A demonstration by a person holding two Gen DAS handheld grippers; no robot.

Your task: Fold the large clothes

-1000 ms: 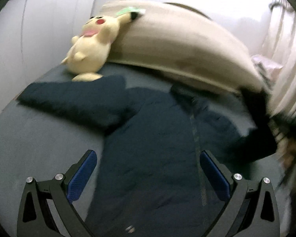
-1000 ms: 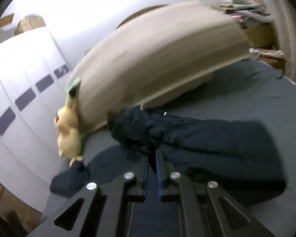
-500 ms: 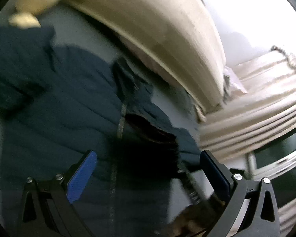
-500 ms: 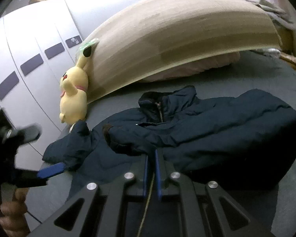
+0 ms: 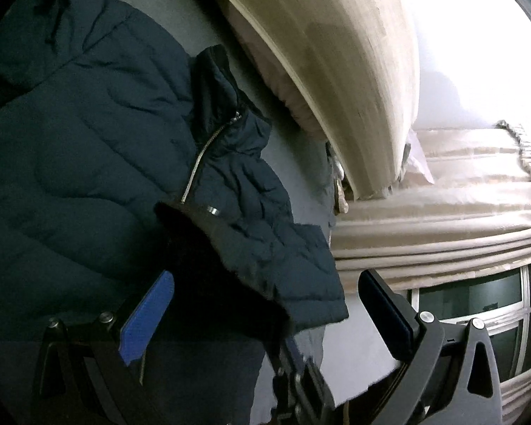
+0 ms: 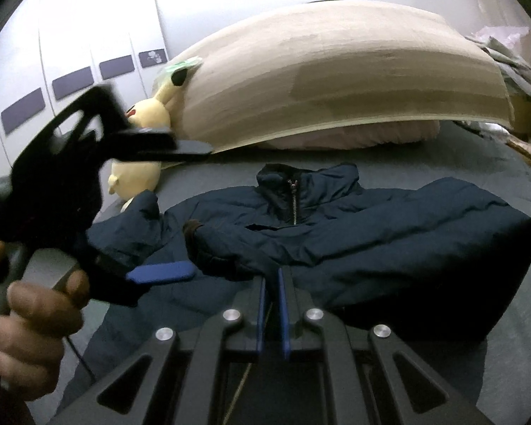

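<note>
Your right gripper (image 6: 272, 304) is clamped on the jacket (image 6: 371, 226) sleeve folded across its chest; your left gripper (image 5: 265, 301), closing, straddles that cuff untouched.

Navy puffer jacket (image 6: 354, 226) — zipped, sleeve folded across — on bed.

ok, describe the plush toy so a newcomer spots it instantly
Start at the big tan headboard curving over the grey bed. At its left end, against the white wardrobe side, leans the plush toy, just beyond the navy jacket. It is the only pale yellow thing, with a black-tipped ear.
</note>
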